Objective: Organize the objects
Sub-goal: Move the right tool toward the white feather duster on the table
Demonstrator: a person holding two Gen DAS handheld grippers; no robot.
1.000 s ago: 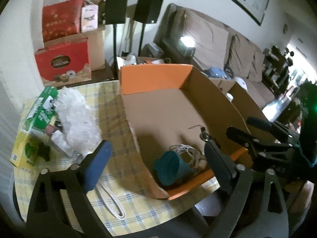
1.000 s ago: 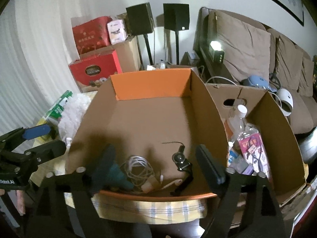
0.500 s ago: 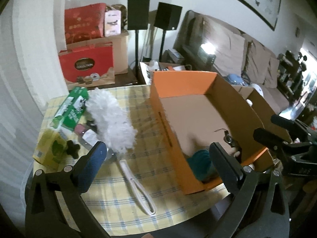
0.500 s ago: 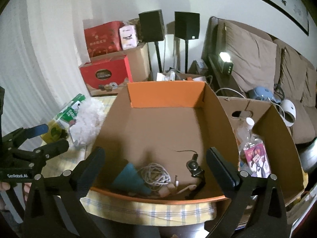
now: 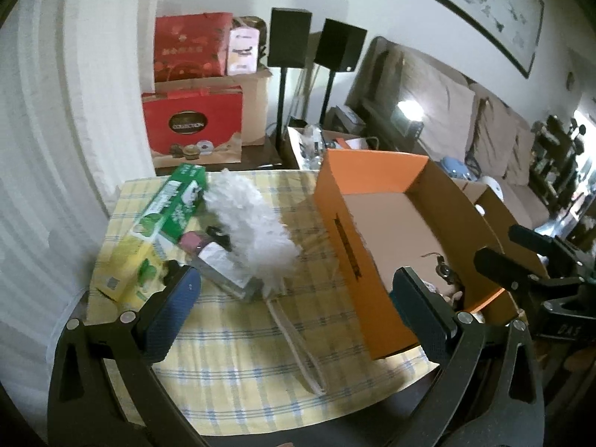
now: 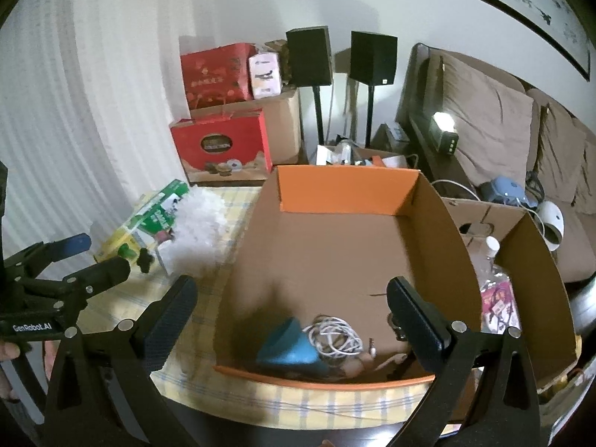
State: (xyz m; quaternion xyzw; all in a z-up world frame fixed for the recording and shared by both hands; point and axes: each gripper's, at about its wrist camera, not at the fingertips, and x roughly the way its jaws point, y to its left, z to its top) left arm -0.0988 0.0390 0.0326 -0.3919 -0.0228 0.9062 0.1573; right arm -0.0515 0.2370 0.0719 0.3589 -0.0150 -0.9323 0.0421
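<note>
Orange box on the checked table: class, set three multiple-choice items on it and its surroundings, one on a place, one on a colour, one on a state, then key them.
1. Where does the coiled white cable lie?
A. inside the orange box
B. on the sofa
C. under the table

2. What colour is the feather duster?
A. red
B. white
C. black

3. How does the left gripper stand?
A. shut on the duster
B. shut on a carton
C. open, holding nothing

Key: A, the coil rests on the box floor; B, its fluffy head is white; C, its fingers stand wide apart, empty.
</note>
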